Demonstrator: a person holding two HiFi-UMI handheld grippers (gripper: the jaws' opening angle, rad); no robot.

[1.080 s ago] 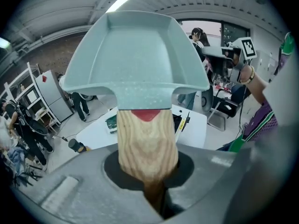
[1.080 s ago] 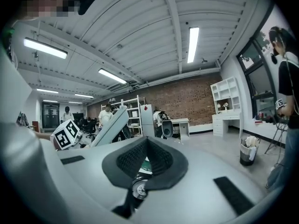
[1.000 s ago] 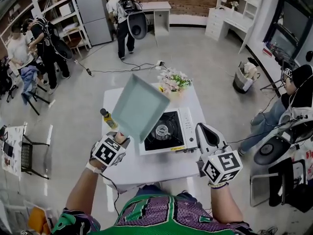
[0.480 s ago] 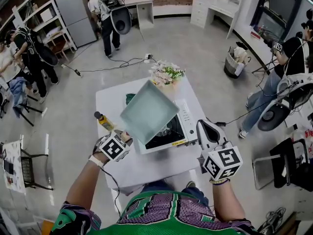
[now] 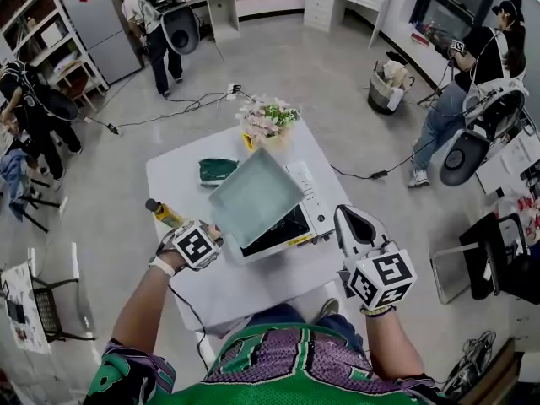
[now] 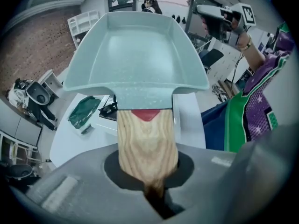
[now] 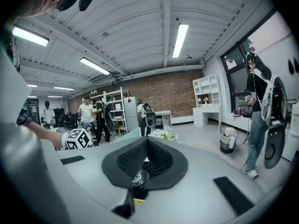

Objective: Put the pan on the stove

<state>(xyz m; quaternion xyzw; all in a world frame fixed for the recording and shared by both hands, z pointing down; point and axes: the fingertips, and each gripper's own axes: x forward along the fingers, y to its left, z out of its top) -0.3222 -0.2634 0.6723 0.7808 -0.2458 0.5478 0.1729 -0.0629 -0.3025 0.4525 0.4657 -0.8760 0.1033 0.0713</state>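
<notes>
Left gripper (image 5: 213,236): jaws clamped on the wooden handle (image 6: 147,146) of the pan (image 5: 256,197). The pan is square and pale green, and it hangs tilted over the left part of the stove (image 5: 310,202), covering the burner; contact with the stove cannot be confirmed. Right gripper (image 5: 348,223): just right of the stove, jaws closed together, nothing between them. Green cloth (image 5: 218,170): beyond the stove's far left corner. Bottle (image 5: 164,213): left of the stove.

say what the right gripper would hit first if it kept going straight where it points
Probably the stove: the right gripper aims at its right side, and the burner shows straight ahead in its own view. Depth is unclear.
</notes>
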